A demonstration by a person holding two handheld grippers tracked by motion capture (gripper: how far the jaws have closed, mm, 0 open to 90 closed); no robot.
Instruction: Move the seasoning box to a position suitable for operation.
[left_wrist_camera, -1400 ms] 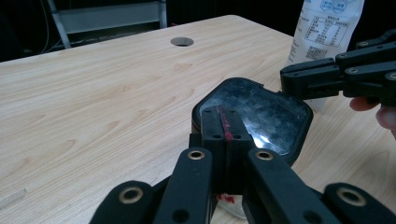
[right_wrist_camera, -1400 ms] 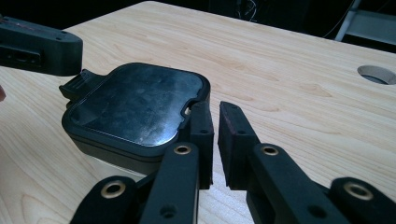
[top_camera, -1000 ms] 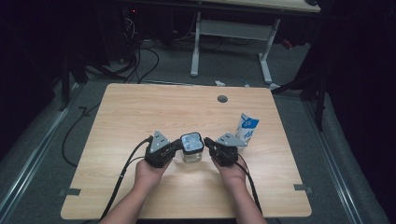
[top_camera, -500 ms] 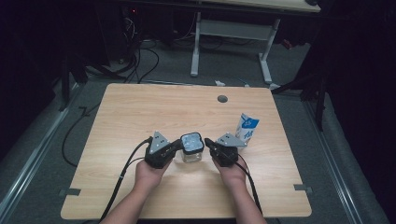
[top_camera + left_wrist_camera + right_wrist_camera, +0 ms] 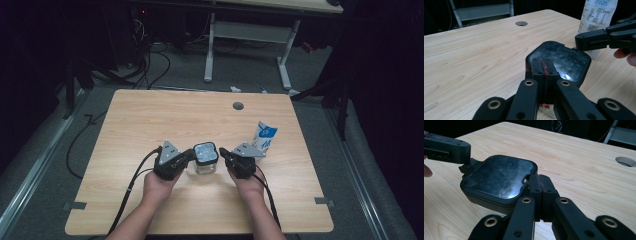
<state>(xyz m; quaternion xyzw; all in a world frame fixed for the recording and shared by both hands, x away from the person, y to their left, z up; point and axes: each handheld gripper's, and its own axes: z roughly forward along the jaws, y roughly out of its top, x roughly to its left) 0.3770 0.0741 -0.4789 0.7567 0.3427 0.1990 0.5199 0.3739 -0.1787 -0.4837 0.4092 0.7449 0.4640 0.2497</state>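
Observation:
A small clear box with a black-rimmed lid (image 5: 205, 152) stands on the wooden table (image 5: 150, 120) between my two grippers. My left gripper (image 5: 191, 154) is shut, and its joined tips rest on the near edge of the lid (image 5: 564, 58). Nothing sits between its jaws. My right gripper (image 5: 222, 151) is also shut, with its tips (image 5: 539, 180) against the lid's rim (image 5: 496, 176) beside a notch. In the right gripper view the left gripper (image 5: 461, 151) lies over a tab at the lid's far side. A hand holds each gripper.
A blue and white milk carton (image 5: 265, 136) stands upright just right of the right gripper, close behind it in the left gripper view (image 5: 599, 15). A round cable hole (image 5: 238, 106) lies at the table's far side. Cables trail off the near edge.

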